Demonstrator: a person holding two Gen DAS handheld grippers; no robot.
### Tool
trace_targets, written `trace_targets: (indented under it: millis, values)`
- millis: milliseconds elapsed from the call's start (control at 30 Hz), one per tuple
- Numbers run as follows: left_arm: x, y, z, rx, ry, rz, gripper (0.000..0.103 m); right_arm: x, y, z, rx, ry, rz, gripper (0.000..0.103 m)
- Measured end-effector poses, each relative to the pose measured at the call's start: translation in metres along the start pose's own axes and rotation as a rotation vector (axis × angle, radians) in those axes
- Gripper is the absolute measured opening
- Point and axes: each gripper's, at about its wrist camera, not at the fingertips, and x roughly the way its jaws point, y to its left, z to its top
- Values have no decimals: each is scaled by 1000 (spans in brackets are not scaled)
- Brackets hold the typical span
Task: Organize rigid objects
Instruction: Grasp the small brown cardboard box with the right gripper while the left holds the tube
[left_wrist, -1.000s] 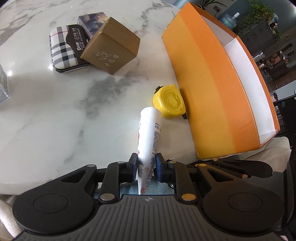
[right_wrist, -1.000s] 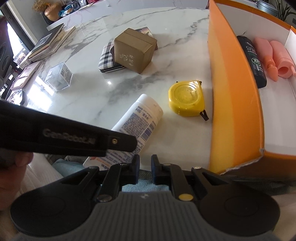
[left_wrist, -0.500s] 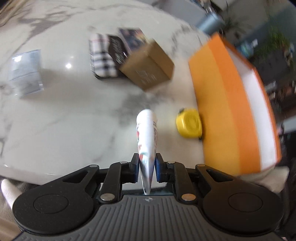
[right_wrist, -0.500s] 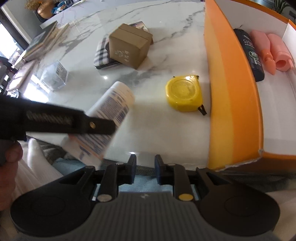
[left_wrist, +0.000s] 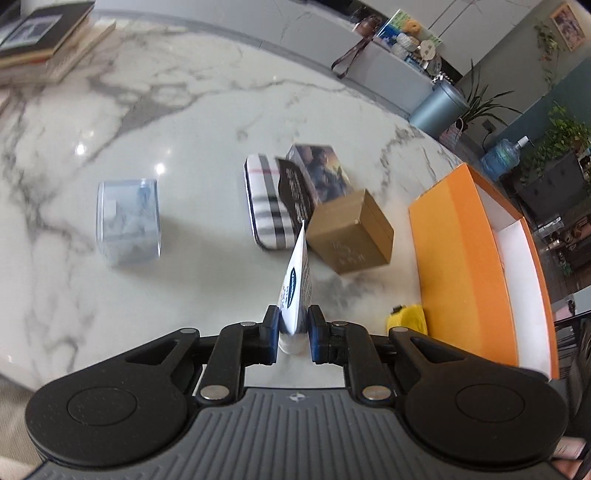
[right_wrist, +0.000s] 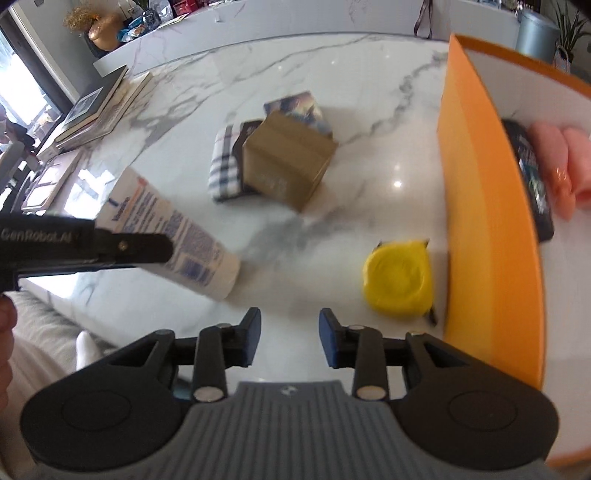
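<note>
My left gripper (left_wrist: 292, 328) is shut on a white squeeze tube (left_wrist: 297, 291), held off the marble table with its crimped end pointing away from me. In the right wrist view the same tube (right_wrist: 177, 236) hangs at the left, under the left gripper's black finger (right_wrist: 110, 245). My right gripper (right_wrist: 290, 339) has nothing between its pads and its jaws are opening. A yellow tape measure (right_wrist: 399, 282) lies just ahead and right of it, against the orange box (right_wrist: 480, 229). A brown carton (right_wrist: 288, 162), a plaid case (right_wrist: 225, 166) and a picture box (right_wrist: 299, 107) sit mid-table.
Inside the orange box lie a dark tube (right_wrist: 532, 177) and pink bottles (right_wrist: 561, 166). A clear plastic cube (left_wrist: 127, 221) stands at the left of the table (left_wrist: 184, 129). Books (left_wrist: 44, 40) are stacked at the far left edge. A hand (right_wrist: 5, 332) shows at the left.
The left gripper lifted the tube off the table and swung left, rolling it upright. The right gripper's jaws went from nearly shut to apart, and it moved forward toward the tape measure.
</note>
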Motion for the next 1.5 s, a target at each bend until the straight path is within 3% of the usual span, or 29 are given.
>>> trace_targets:
  millis: [133,267,500,633,767,967,1067,1300,1500]
  values:
    - [5,-6,2,58,-43,-7,18,2,-6,11,22,-17,-15,37]
    - [8,-10,3,106,-84,7,18,3,-6,19,-14,-28,-30,48]
    - [-1,3,12,76,-107,33,18,0,11,46,-175,-93,-49,63]
    - [2,6,16,95,-130,32,18,8,27,65,-350,-104,-44,75]
    - [6,4,15,125,-152,11,18,23,36,82,-502,-88,-46,76]
    - [8,9,16,114,-176,-10,18,45,32,101,-549,-41,-32,71]
    - [8,10,17,108,-180,-14,18,48,31,104,-532,-27,-2,64]
    - [9,11,16,115,-179,-21,18,38,25,97,-473,2,31,59]
    - [8,10,14,127,-175,-28,18,20,17,81,-290,103,24,53]
